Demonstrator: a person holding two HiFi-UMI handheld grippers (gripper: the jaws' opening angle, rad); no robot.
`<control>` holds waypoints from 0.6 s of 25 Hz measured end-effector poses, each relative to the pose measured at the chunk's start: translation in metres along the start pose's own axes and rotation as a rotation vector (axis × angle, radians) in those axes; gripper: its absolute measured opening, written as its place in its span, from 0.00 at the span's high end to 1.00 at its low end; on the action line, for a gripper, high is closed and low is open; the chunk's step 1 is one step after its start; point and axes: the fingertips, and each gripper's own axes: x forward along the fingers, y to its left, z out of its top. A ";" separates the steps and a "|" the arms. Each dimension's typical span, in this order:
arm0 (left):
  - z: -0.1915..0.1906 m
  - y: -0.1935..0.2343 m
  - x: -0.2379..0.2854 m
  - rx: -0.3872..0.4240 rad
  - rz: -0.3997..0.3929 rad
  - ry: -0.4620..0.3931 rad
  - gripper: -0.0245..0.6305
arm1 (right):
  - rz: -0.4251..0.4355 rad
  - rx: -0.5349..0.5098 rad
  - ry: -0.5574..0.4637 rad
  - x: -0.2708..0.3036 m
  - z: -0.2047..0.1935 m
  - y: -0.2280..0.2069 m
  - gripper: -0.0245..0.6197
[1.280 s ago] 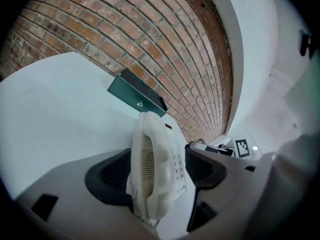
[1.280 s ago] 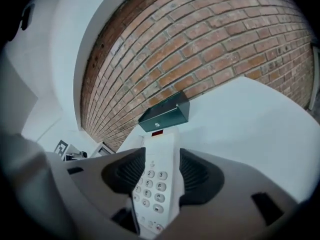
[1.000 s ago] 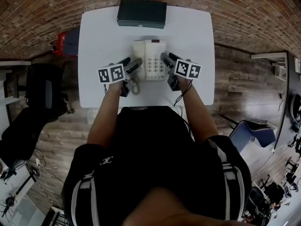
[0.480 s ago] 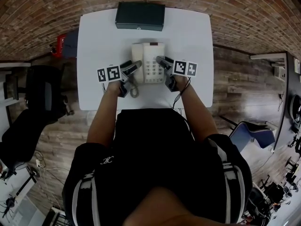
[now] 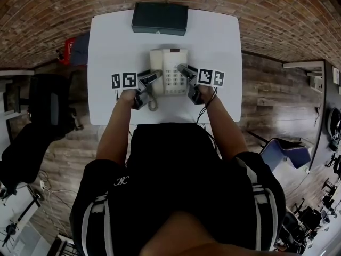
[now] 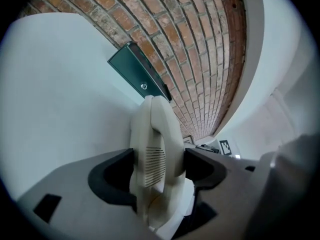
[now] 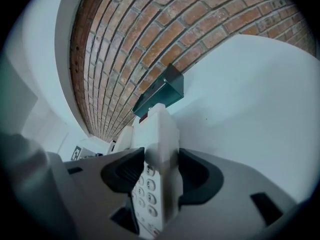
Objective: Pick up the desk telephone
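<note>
We hold the cream plastic desk telephone [image 5: 169, 71], near the dark green rectangular box [image 5: 160, 18]: left tool [image 5: 152, 77] clamps its handset side, right tool [image 5: 184, 70] its keypad edge.

No print reads clearly; digits on the desk telephone [image 5: 169, 63] keypad [image 7: 148, 185] are too small and blurred.

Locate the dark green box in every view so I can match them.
Head view: dark green box at top centre, at the table's far edge.
Left gripper view: above centre, behind the desk telephone.
Right gripper view: centre, just behind the desk telephone.
Shared landmark: the desk telephone, nearer than the box.
</note>
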 end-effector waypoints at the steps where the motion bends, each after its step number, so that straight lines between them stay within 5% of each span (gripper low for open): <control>1: -0.001 0.000 0.000 -0.009 -0.001 0.009 0.47 | -0.004 -0.005 -0.004 -0.001 0.001 0.001 0.65; 15: 0.003 -0.037 -0.025 0.095 0.001 -0.021 0.49 | 0.019 -0.067 -0.101 -0.029 0.012 0.038 0.66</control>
